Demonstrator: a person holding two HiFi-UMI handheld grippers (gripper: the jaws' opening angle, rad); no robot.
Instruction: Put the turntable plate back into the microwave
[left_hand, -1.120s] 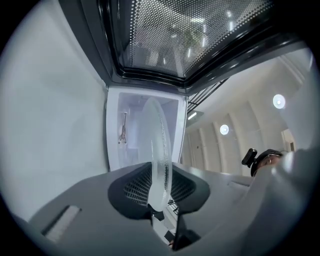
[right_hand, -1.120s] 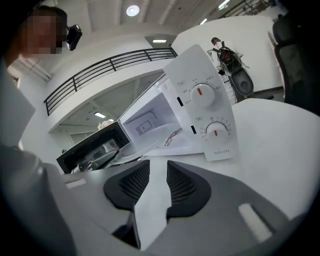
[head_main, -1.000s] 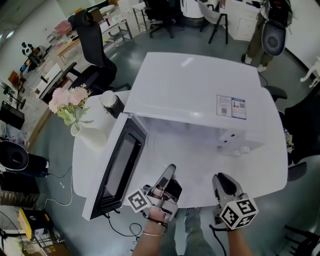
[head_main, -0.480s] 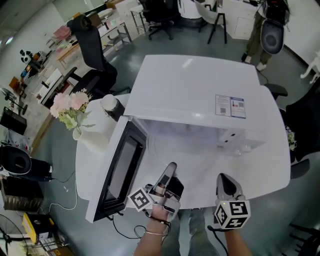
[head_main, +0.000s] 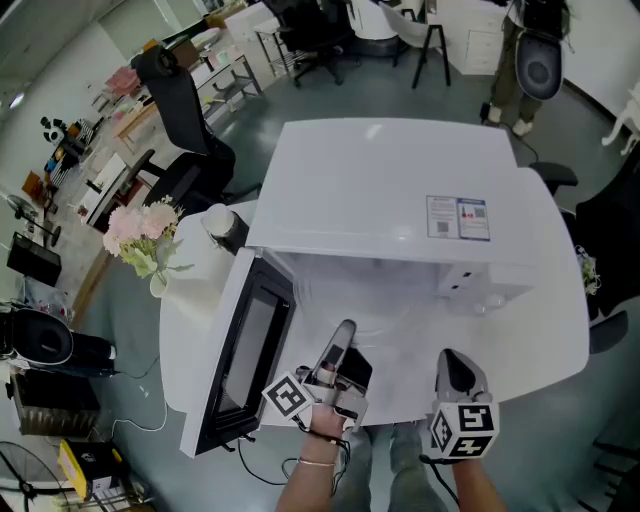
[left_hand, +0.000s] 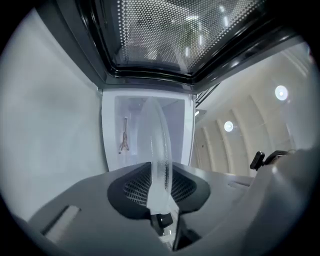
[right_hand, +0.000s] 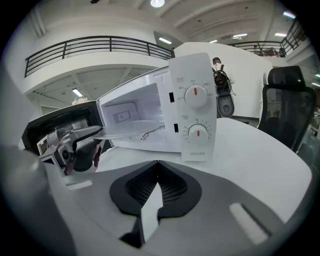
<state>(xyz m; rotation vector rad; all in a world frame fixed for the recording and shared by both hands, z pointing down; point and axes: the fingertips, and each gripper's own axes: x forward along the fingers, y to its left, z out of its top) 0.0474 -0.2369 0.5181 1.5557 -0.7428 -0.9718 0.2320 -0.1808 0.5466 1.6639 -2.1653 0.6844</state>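
The white microwave stands on a white round table with its door swung open to the left. My left gripper is shut on the rim of the clear glass turntable plate, which reaches flat into the cavity opening. In the left gripper view the plate shows edge-on between the jaws, with the cavity beyond it. The right gripper view shows the plate partly inside the cavity, held by the left gripper. My right gripper is shut and empty in front of the control panel.
A vase of pink flowers and a dark-capped white container stand on the table left of the door. A small roller piece lies on the cavity floor. Office chairs and a standing person are beyond the table.
The right gripper's jaws have closed with nothing between them. My left gripper has eased the plate a little further toward the cavity.
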